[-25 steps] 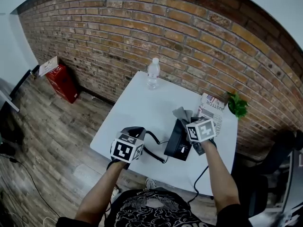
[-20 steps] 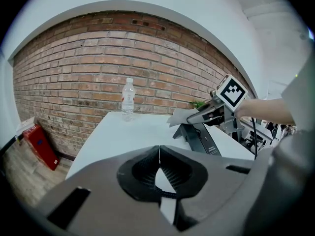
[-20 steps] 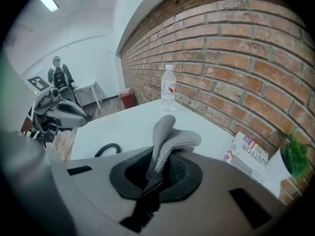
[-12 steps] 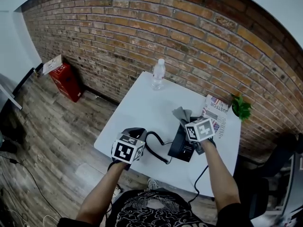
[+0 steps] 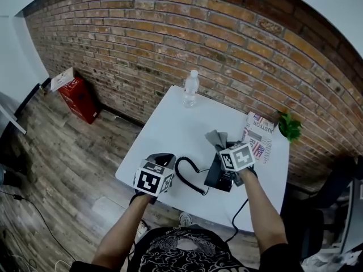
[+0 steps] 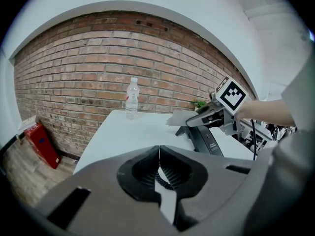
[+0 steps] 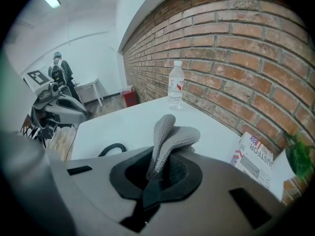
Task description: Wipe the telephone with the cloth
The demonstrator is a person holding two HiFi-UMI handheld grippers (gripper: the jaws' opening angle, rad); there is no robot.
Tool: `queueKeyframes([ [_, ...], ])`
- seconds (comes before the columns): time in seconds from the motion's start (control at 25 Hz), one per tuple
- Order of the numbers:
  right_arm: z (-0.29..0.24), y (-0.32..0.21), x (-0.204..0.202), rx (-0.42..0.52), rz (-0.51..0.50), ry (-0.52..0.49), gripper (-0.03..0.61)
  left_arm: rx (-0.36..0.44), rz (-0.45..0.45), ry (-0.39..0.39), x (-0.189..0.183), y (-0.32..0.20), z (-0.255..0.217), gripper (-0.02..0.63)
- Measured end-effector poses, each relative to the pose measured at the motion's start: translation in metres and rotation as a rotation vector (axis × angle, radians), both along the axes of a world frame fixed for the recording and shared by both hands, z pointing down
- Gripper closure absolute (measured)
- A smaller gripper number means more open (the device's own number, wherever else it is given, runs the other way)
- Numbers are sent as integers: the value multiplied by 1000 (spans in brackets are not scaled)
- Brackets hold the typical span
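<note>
The black telephone base (image 5: 220, 174) (image 6: 209, 140) stands near the front of the white table (image 5: 170, 123). My right gripper (image 5: 222, 146) (image 7: 161, 156) hovers over the base, shut on a folded grey cloth (image 5: 216, 136) (image 7: 170, 136) that sticks out past its tips. My left gripper (image 5: 161, 163) (image 6: 159, 154) is at the table's front left edge with its jaw tips together. The coiled black cord (image 5: 190, 180) (image 6: 165, 177) shows in the hollow between its jaws and loops back to the base. A black handset-like shape lies under that gripper, mostly hidden.
A water bottle (image 5: 190, 89) stands at the table's far edge by the brick wall. A newspaper (image 5: 258, 140) and a small green plant (image 5: 289, 128) are at the far right. A red box (image 5: 76, 98) sits on the wooden floor. A thin cable (image 5: 241, 214) hangs off the near edge.
My right gripper with the cloth has shifted slightly left over the telephone base. The left gripper has stayed where it was. The head view has drifted a little.
</note>
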State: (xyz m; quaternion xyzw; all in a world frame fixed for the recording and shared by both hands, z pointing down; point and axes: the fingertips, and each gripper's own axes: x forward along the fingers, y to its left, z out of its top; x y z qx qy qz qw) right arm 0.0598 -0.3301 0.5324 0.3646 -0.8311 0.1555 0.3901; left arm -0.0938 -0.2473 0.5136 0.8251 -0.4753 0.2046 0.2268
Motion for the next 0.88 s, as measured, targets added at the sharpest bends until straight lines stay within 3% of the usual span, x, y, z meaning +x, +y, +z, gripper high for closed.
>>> queueKeyframes([
  [0.88,28,57,-15,-68,67,1,568,-1,70,24,-9,21,1,607],
])
